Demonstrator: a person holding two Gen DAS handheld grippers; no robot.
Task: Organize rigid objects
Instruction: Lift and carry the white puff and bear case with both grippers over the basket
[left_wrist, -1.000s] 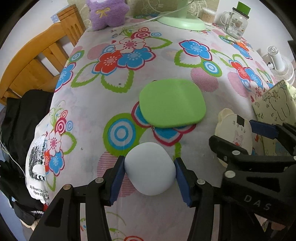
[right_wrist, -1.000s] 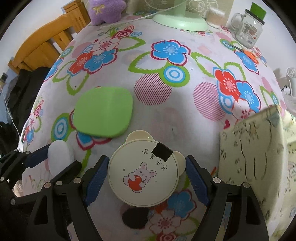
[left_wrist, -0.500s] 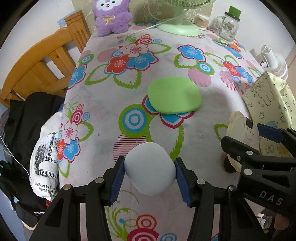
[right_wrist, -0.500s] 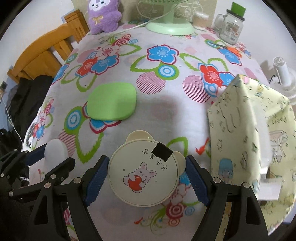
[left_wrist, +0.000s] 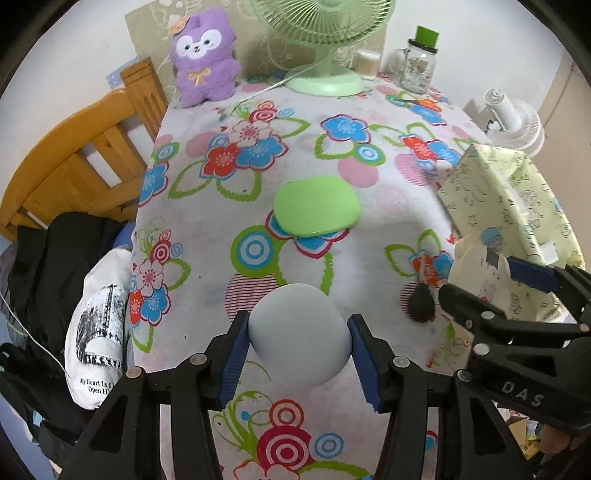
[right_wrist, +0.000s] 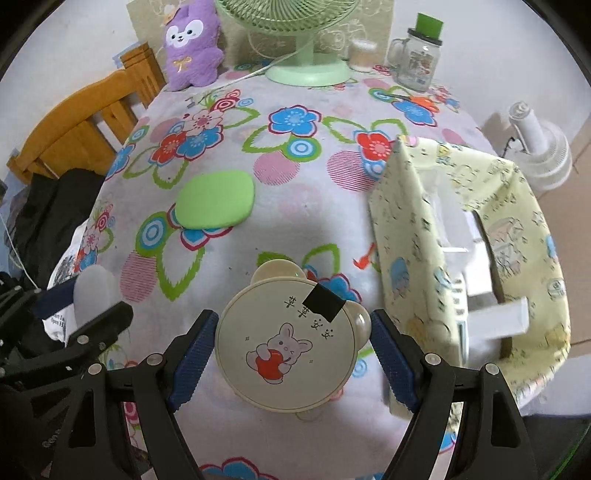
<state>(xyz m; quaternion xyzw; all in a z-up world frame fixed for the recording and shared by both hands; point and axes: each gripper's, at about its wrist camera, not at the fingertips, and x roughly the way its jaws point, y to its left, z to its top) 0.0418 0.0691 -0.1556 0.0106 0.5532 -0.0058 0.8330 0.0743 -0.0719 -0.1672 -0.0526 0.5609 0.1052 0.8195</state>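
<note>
Two grippers are in view, each clamped on an object above the floral tablecloth (left_wrist: 207, 258). The left gripper (left_wrist: 300, 349) holds a pale blue-white rounded object (left_wrist: 300, 332) between its blue pads (left_wrist: 234, 354), pressed on both sides. In the right wrist view this same object shows at the far left edge, only partly visible. The right gripper (right_wrist: 291, 343) holds a cream round box (right_wrist: 288, 343) with bear ears; its lid carries a cartoon rabbit with a red apple, some printed characters and a black tape patch (right_wrist: 323, 297). Its pads sit against the box on left and right, jaws fairly wide around it. In the left wrist view the box appears at the right, tilted, with a dark shadow on the cloth beneath it, so it is off the table.

A green rounded-square lid (left_wrist: 317, 210) lies flat near the table's middle, apart from both held objects. A yellow-green printed fabric bin (right_wrist: 480, 243) stands at the right of the table, open at the top, with white items inside. At the far edge: purple plush toy (left_wrist: 205, 59), green desk fan (left_wrist: 321, 40), glass jar with green cap (left_wrist: 419, 62). A wooden chair (left_wrist: 74, 155) stands left of the table, dark clothing below it. A white fan (right_wrist: 543, 151) is right of the table.
</note>
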